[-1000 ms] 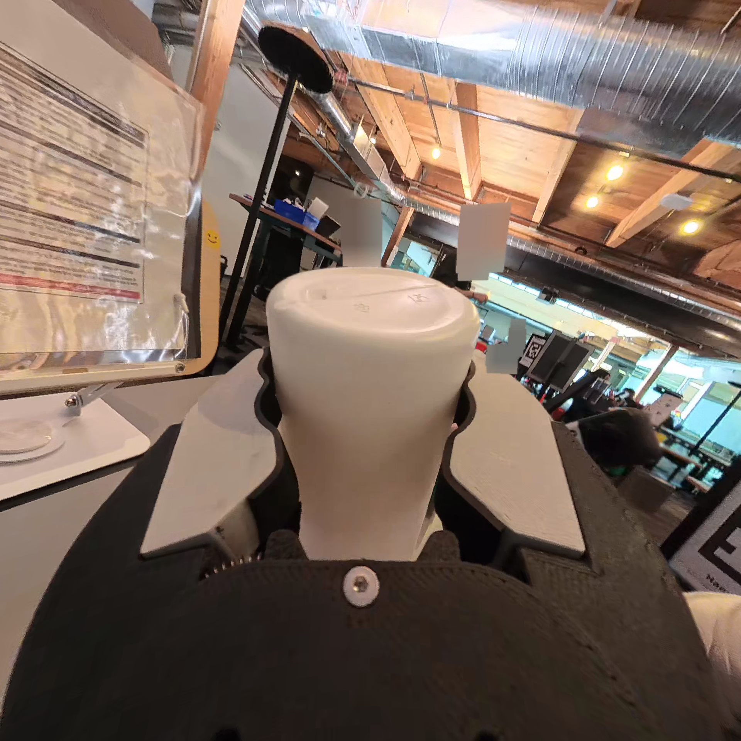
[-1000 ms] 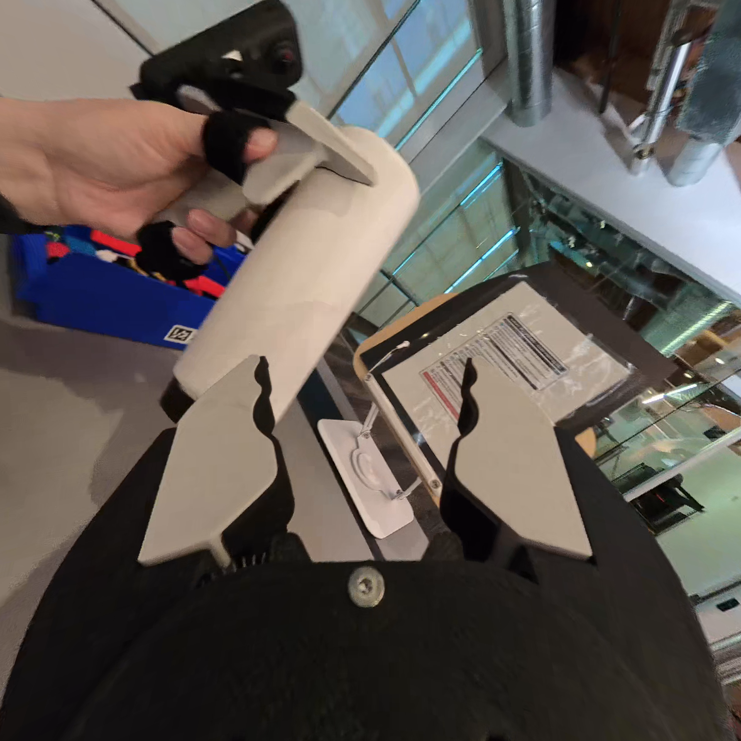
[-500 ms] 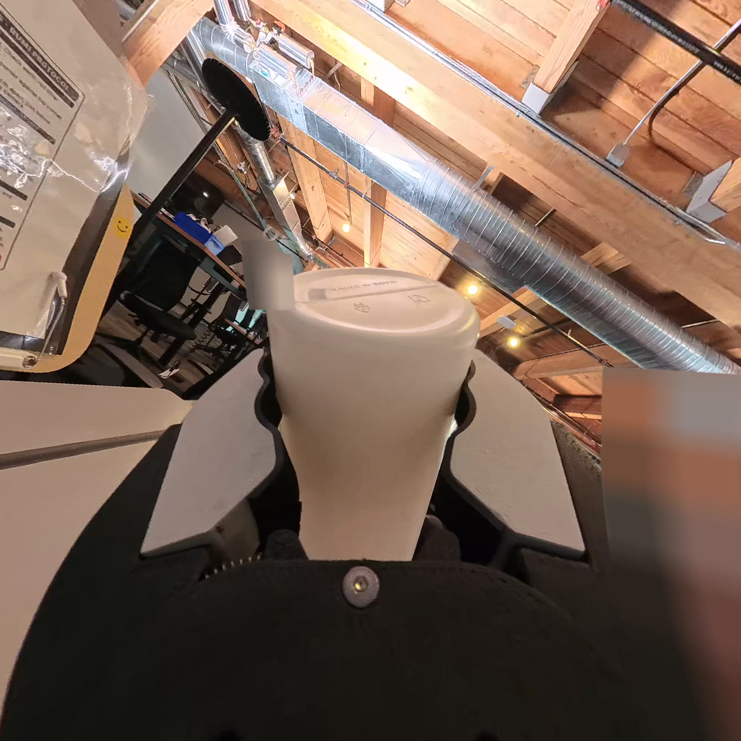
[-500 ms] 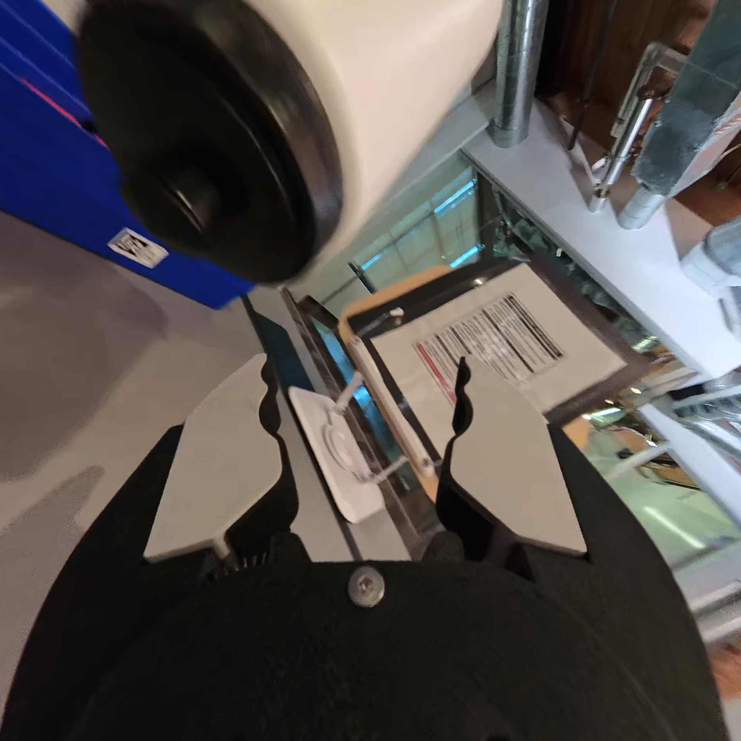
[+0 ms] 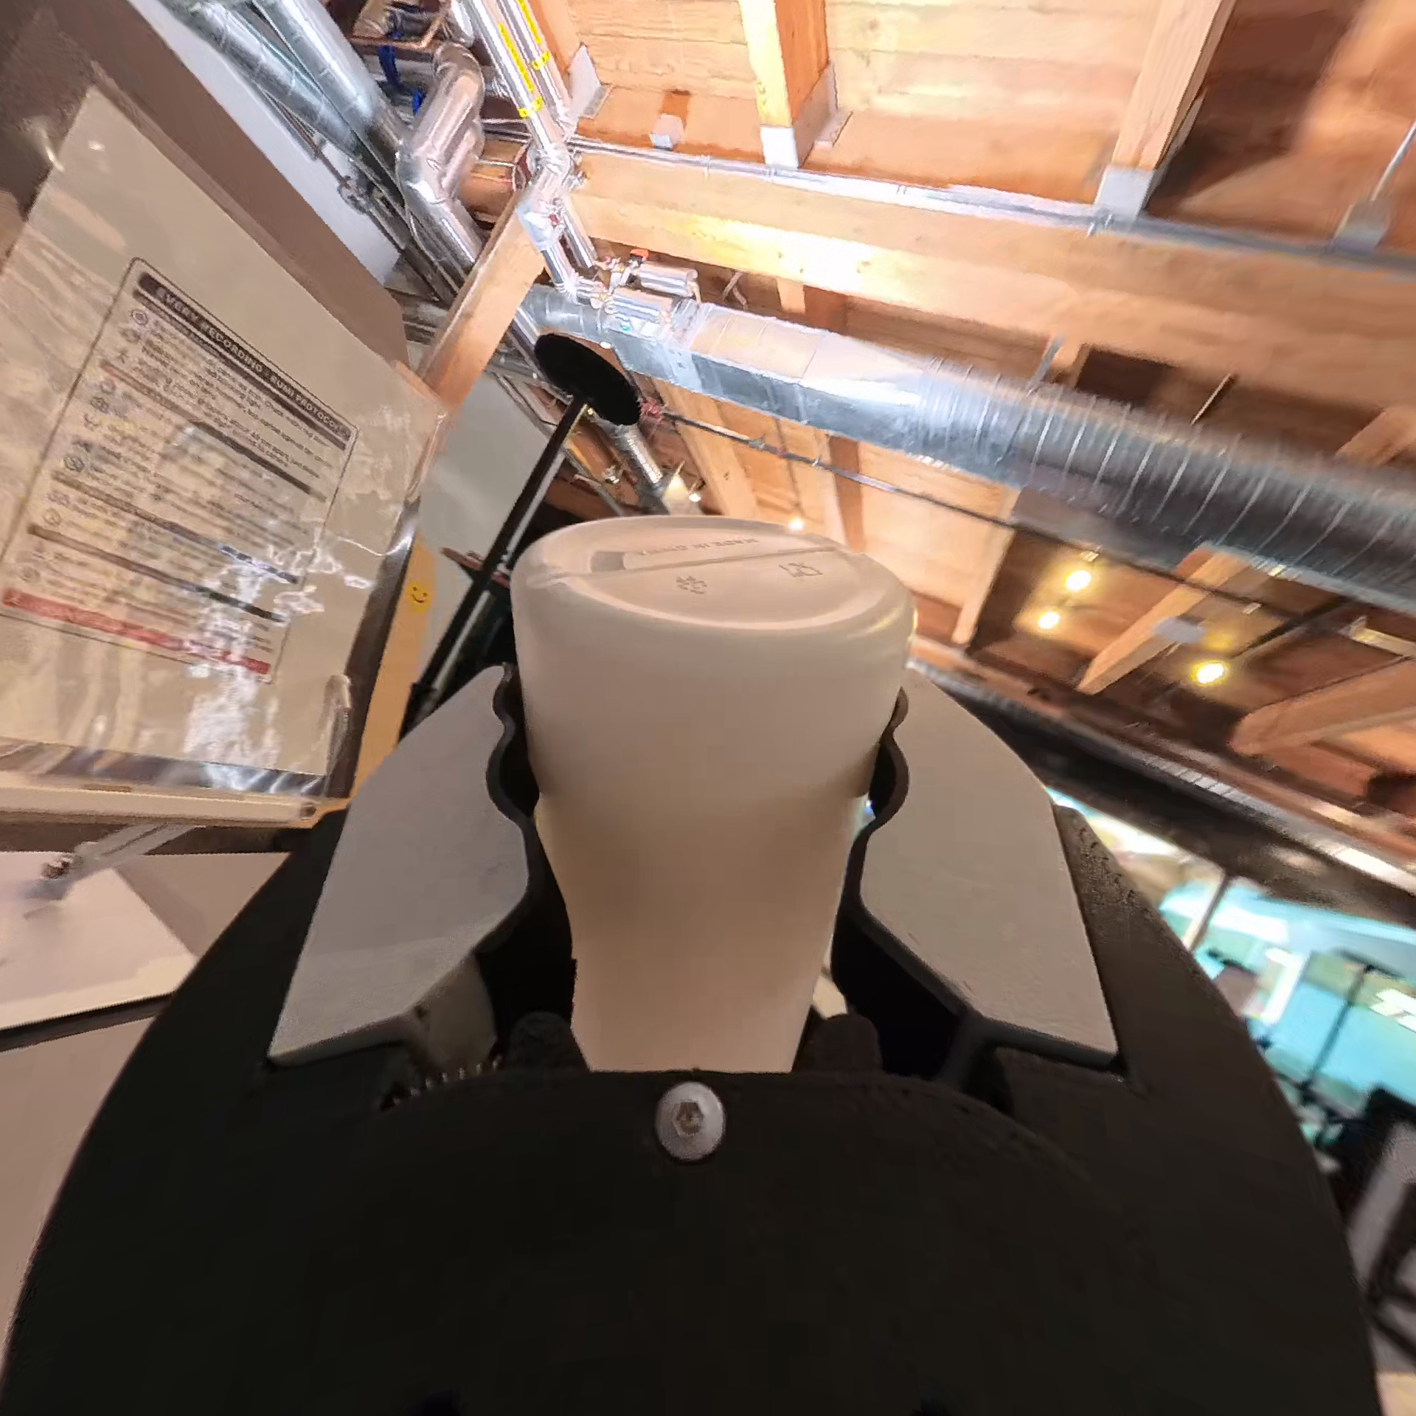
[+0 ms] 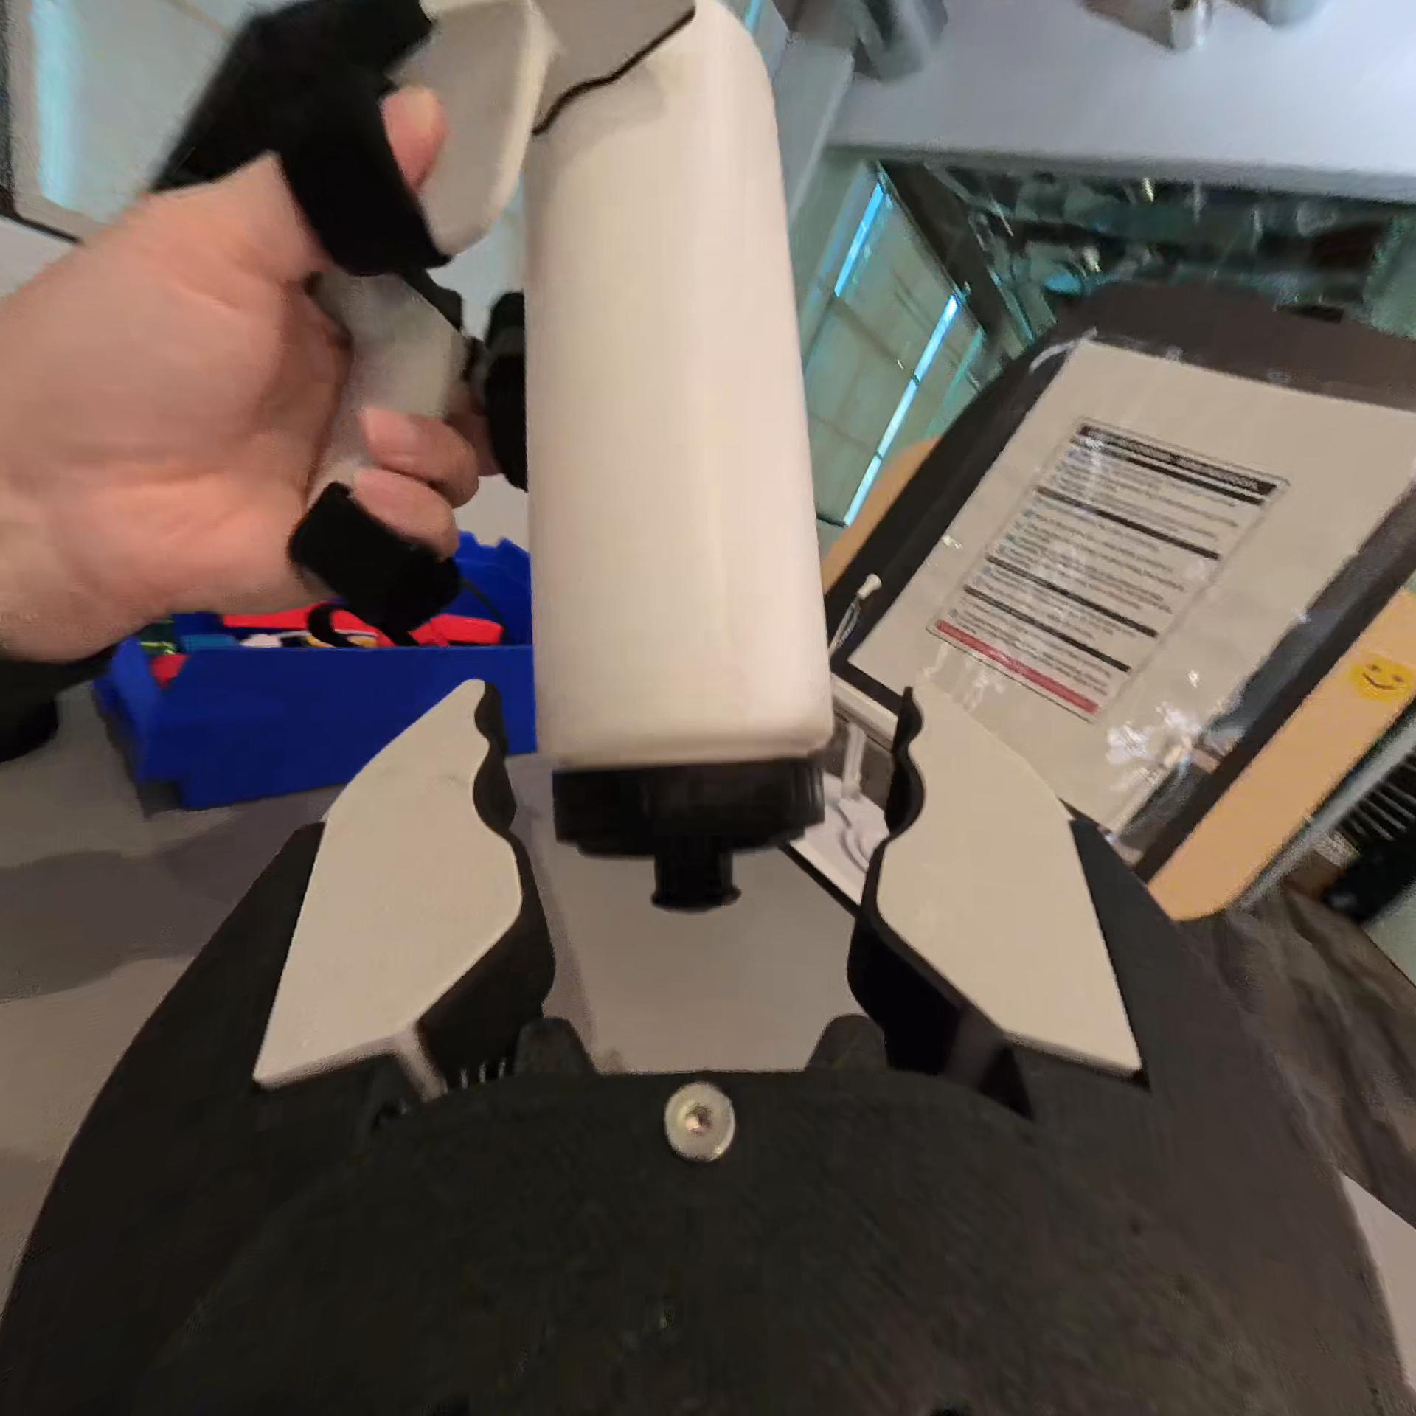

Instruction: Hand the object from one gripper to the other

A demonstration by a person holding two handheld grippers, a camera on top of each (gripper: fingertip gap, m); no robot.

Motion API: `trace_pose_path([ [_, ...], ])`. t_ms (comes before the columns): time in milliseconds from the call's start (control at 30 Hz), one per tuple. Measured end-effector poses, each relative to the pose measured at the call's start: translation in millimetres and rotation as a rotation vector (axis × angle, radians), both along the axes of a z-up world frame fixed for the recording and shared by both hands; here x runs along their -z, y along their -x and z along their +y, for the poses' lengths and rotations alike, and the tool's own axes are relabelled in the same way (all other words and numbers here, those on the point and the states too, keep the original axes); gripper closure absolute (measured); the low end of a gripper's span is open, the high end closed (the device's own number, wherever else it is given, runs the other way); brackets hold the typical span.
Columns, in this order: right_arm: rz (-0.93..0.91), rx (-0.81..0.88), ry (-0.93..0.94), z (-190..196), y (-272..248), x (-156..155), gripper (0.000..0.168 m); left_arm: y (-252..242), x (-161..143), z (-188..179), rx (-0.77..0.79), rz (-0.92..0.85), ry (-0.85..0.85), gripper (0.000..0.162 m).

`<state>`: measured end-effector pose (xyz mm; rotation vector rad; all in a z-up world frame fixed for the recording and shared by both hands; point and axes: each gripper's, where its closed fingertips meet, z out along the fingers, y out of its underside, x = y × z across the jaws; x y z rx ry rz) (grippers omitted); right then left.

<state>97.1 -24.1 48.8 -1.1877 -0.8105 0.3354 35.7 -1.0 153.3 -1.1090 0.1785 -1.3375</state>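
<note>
Warm ceiling lamps (image 5: 1076, 580) glow at 2 o'clock; glare streaks the laminated sheet (image 5: 176, 490). Fisheye bending at edges; motion blur softens the hand (image 6: 153, 429).

Wooden ceiling beams (image 5: 881, 253) carry silver ducts (image 5: 996, 437) and small warm lamps (image 5: 1076, 580) — below, a grey table (image 6: 115, 866), a blue bin (image 6: 306, 712), tall windows (image 6: 881, 368)

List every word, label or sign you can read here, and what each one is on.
I don't repeat wording; this is what bears it.
Laminated sheet: printed lines under a dark heading, partly blurred.
Base of the white bottle: small raised lettering and two symbols.
Yellow sticker: a smiley face, no words.
</note>
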Motion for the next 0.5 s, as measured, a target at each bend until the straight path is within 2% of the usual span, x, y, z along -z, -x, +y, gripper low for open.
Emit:
trace_pose_path([
  [33, -0.020, 0.033, 0.020, 3, -2, 1, 0.071, -9, 3, -2, -0.033, 0.049, -0.020, 0.076],
  [100, -0.052, 0.093, 0.075, 13, -8, 8, 0.071, -26, 8, -7, -0.092, 0.135, -0.056, 0.075],
  [233, -0.119, 0.110, 0.204, 27, -9, 36, 0.071, -53, 21, -12, -0.141, 0.260, -0.069, 0.074],
  [300, -0.158, 0.123, 0.195, 30, -10, 43, 0.074, -59, 27, -11, -0.175, 0.302, -0.076, 0.074],
  [333, -0.175, 0.121, 0.177, 31, -10, 44, 0.082, -62, 27, -12, -0.180, 0.314, -0.094, 0.074],
  [500, -0.207, 0.154, 0.106, 45, -27, 41, 0.082, -77, 31, -16, -0.133, 0.395, -0.125, 0.073],
])
